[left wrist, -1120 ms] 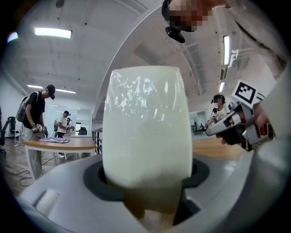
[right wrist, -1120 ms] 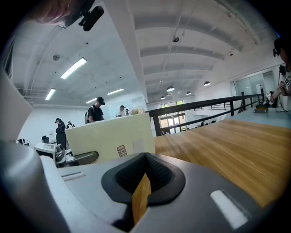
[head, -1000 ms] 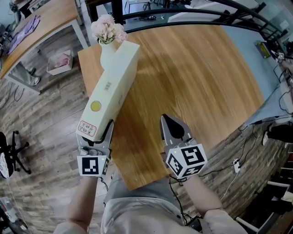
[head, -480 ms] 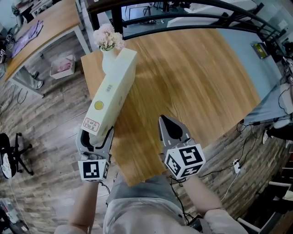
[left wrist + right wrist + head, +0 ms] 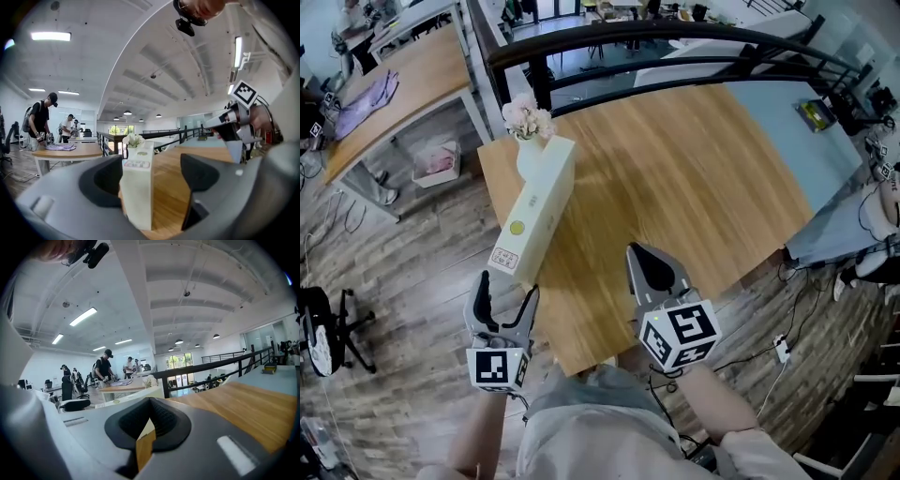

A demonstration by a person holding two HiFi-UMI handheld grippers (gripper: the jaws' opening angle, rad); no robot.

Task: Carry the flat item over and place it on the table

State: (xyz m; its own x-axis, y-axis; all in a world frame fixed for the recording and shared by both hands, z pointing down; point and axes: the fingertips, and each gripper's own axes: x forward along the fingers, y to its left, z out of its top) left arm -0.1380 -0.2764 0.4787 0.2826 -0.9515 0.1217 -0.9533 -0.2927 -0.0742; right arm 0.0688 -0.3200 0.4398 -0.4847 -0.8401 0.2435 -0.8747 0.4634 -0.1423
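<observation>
The flat item is a long cream box (image 5: 534, 211) that lies flat along the left edge of the wooden table (image 5: 694, 169), its far end next to a white vase of pink flowers (image 5: 528, 131). My left gripper (image 5: 507, 289) sits just off the box's near end with its jaws wide and closing slightly. In the left gripper view the box (image 5: 137, 187) stands in the gap of the left gripper (image 5: 152, 180), apart from both pads. My right gripper (image 5: 649, 261) hovers shut over the table's near edge, and the right gripper (image 5: 149, 420) holds nothing.
A black railing (image 5: 675, 37) runs behind the table. Another desk (image 5: 403, 84) with a purple cloth (image 5: 370, 98) stands at the back left, with people (image 5: 42, 119) beside it. A white bin (image 5: 441, 161) and an office chair (image 5: 323, 328) are on the floor at the left.
My left gripper opened, let go of the box's near end and drew back toward me. The box now rests on the table. The right gripper stayed put.
</observation>
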